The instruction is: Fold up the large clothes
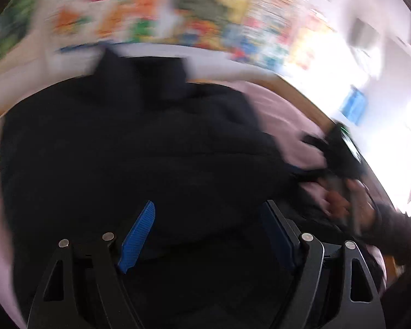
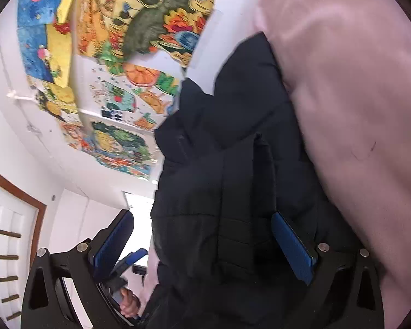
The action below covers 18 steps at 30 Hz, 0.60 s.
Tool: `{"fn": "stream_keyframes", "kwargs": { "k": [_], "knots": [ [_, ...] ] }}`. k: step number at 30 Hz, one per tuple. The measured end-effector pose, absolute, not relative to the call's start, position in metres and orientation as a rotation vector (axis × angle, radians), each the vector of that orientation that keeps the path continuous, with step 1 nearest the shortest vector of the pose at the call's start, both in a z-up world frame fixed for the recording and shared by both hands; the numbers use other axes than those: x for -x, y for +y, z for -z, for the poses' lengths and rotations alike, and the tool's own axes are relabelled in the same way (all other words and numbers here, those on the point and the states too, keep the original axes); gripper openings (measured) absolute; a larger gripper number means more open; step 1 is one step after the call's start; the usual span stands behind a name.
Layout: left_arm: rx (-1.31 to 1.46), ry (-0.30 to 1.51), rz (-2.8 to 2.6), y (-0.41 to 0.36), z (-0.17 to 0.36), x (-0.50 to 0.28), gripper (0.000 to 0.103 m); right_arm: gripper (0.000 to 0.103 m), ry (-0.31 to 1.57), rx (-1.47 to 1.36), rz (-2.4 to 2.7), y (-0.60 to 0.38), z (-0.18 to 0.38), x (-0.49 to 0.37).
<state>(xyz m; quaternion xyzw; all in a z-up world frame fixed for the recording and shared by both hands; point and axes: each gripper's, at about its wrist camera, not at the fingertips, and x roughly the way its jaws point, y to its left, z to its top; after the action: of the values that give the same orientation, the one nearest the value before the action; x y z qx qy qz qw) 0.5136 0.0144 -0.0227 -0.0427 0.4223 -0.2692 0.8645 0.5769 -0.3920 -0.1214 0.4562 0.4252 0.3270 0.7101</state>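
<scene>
Both spread: left gripper (image 1: 208, 235) above the black jacket (image 1: 128, 148); right gripper (image 2: 205, 244) straddling a fold. Pinch deep before lifting.

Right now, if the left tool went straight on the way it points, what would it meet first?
Most likely the black padded jacket: it fills the view ahead of the open left tool, spread on the pink sheet. Blur leaves the depth unclear.

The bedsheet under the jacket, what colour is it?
Pale pink, plain. The bedsheet shows best in the right wrist view, beside the black puffer jacket.
</scene>
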Motion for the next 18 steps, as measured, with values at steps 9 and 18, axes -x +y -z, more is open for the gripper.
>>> {"fn": "stream_keyframes", "kwargs": {
  "k": [9, 18],
  "knots": [
    [0.263, 0.812, 0.123, 0.127, 0.018, -0.514, 0.075, 0.011, 0.989, -0.528, -0.524, -0.353, 0.094, -0.573],
    [0.242, 0.861, 0.089, 0.127, 0.032, -0.531, 0.075, 0.005, 0.718, -0.241, -0.438, -0.346, 0.03, -0.575]
  ]
}}
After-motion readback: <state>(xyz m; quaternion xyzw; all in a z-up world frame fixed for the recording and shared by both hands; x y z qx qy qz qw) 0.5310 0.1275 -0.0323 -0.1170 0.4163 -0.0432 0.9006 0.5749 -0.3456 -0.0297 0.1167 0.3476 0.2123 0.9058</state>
